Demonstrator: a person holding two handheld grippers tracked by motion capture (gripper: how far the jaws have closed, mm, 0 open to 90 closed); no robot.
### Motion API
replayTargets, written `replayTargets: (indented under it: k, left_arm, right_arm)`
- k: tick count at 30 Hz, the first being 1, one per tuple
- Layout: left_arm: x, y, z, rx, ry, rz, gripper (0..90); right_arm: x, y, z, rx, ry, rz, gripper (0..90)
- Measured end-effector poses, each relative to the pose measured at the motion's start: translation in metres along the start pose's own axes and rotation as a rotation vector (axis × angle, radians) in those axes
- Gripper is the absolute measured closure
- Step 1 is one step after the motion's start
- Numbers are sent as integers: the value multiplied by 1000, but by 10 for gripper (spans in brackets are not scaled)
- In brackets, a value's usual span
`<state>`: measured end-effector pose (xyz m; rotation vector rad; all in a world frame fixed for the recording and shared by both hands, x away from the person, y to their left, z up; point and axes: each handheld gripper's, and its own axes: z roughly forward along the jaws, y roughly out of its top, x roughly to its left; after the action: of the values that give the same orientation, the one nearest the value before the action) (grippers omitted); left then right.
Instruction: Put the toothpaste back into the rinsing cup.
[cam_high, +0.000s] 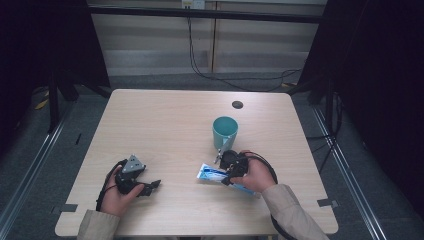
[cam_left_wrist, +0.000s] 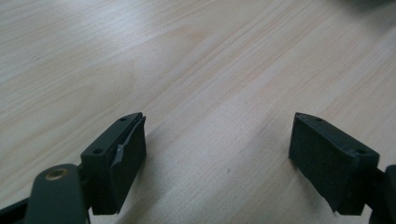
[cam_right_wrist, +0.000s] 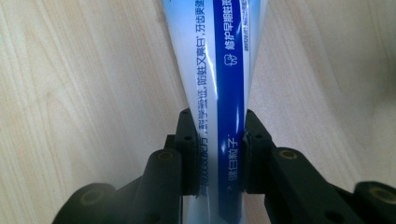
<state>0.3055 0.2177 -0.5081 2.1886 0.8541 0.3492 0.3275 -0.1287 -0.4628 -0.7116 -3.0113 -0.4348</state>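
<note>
The right claw (cam_right_wrist: 219, 154) grips a toothpaste tube (cam_right_wrist: 219, 70). In the right gripper view the two black jaws press on the tube from both sides, pinching its lower part, and the tube runs away from the camera, widening as it goes. It is white and pale blue with a dark blue stripe and printed characters along it. The desk (cam_right_wrist: 70, 93) lies right under it.

In the high view the tube (cam_high: 210, 173) lies flat on the desk (cam_high: 165, 125), at the near right, with its free end pointing left from the right claw (cam_high: 229, 172). The right hand (cam_high: 255, 175) rests on the desk behind that claw, its sleeve coming in from the near edge. A teal cup (cam_high: 225, 131) stands upright just beyond the claw, a little farther from the person; it is close to the gripper, but I cannot tell whether they touch. A small dark round hole (cam_high: 237, 104) sits in the desk farther off, beyond the cup.

The left claw (cam_left_wrist: 217, 158) stands wide, with nothing between its jaws; bare wood shows between the two pads in the left gripper view. In the high view the left claw (cam_high: 152, 186) is at the near left, low over the desk and pointing right, well apart from the tube. The left hand (cam_high: 117, 192) holds it, and a grey plate tops the gripper.
</note>
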Motion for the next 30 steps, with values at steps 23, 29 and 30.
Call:
replayTargets:
  k: [23,29,30]
  left_arm:
    - [0,0,0,-1,0,0,188]
    - [0,0,0,-1,0,-1,187]
    - [0,0,0,-1,0,-1,187]
  right_arm:
    - [-2,-24,-36,-260,-1,50,735]
    - [-5,-31,-46,-365,-3,74,736]
    - [-5,-32,-47,-372,-7,79,736]
